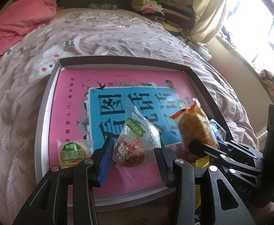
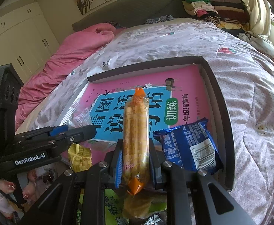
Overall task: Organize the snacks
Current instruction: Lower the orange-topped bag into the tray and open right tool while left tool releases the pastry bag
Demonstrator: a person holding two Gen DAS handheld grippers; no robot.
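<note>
"GenRobot.AI" on left hand-held gripper (image 2: 81, 131); "训练" on pink book (image 2: 191, 86).

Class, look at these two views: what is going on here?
A person works two handheld grippers over a shallow box on a bed. The left gripper pinches a clear packet with red filling; the right gripper grips a long stick snack. A blue packet already lies inside the box.

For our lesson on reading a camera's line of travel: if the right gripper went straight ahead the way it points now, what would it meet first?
Probably the pink book lying in the shallow box. The right gripper, jaws shut on the long snack stick, points over its cover. The blue packet lies off to the right. Depth is unclear.
</note>
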